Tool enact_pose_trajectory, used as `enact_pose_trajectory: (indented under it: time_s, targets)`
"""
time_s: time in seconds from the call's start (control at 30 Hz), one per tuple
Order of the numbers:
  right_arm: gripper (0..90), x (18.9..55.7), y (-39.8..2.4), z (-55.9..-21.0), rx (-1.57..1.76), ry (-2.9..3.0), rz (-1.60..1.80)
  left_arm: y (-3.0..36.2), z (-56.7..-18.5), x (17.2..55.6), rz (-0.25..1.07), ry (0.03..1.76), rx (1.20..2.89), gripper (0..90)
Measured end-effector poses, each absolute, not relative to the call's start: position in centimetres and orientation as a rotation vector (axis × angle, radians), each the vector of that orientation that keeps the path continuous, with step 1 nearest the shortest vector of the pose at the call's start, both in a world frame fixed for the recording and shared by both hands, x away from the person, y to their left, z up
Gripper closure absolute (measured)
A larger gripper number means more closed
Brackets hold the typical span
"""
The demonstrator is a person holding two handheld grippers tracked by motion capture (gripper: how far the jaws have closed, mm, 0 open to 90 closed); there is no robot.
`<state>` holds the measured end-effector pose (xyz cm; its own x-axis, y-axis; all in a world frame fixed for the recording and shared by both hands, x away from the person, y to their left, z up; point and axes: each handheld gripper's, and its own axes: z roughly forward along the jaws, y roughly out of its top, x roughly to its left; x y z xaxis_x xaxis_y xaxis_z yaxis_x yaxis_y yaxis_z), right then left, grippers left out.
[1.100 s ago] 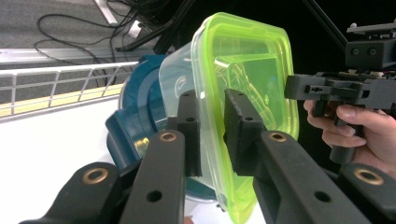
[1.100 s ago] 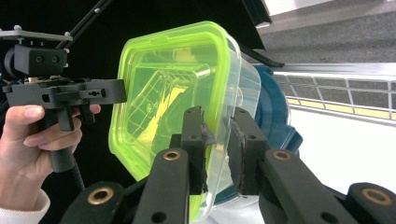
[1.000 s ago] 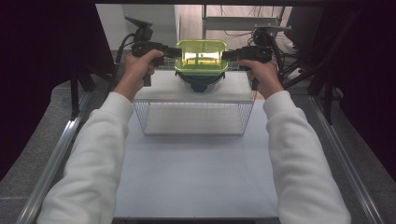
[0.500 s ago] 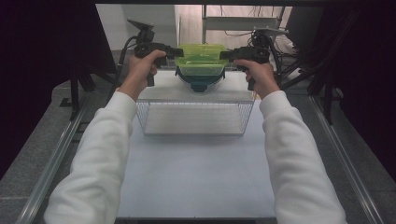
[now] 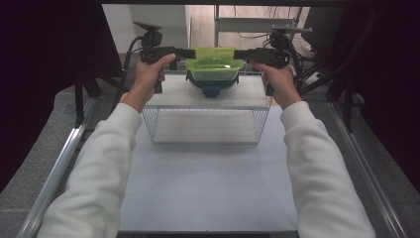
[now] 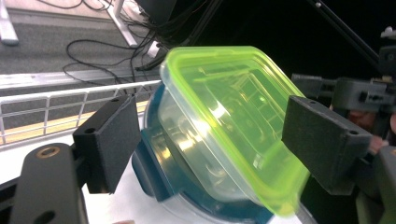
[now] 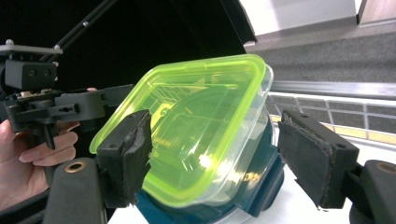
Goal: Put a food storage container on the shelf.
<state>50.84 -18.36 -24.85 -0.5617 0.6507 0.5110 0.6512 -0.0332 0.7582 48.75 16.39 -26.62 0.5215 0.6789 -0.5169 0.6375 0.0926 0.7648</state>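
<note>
On the white table [image 5: 208,188] a wire basket [image 5: 205,126] is stood upside down, and on its flat top, at the far edge, a green-lidded clear container [image 5: 214,65] is seen resting on a dark blue-rimmed container [image 5: 213,89]. Compared with a second ago, when the green-lidded container was pinched from both sides, it has been let go: the jaws of the left gripper [image 5: 184,52] and the right gripper [image 5: 241,53] have just been opening and now stand wide, with the tub between the pads but no longer pressed. The stacking is therefore judged complete, and only a withdrawal of both grippers appears to be left.
</note>
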Motion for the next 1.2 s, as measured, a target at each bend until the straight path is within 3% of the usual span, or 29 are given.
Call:
enact_pose_trajectory:
  time_s: [0.7, 1.2]
  targets:
    - [26.8, 43.2, -21.1, -25.6, -1.222, -2.520, -1.782, 18.8, -27.5, 38.9, 0.212, 0.998, 1.682, 19.6]
    - [27.4, 35.4, -24.8, -33.2, -1.149, -2.642, -1.701, 19.5, -34.7, 30.9, 0.200, 0.984, 1.706, 20.9]
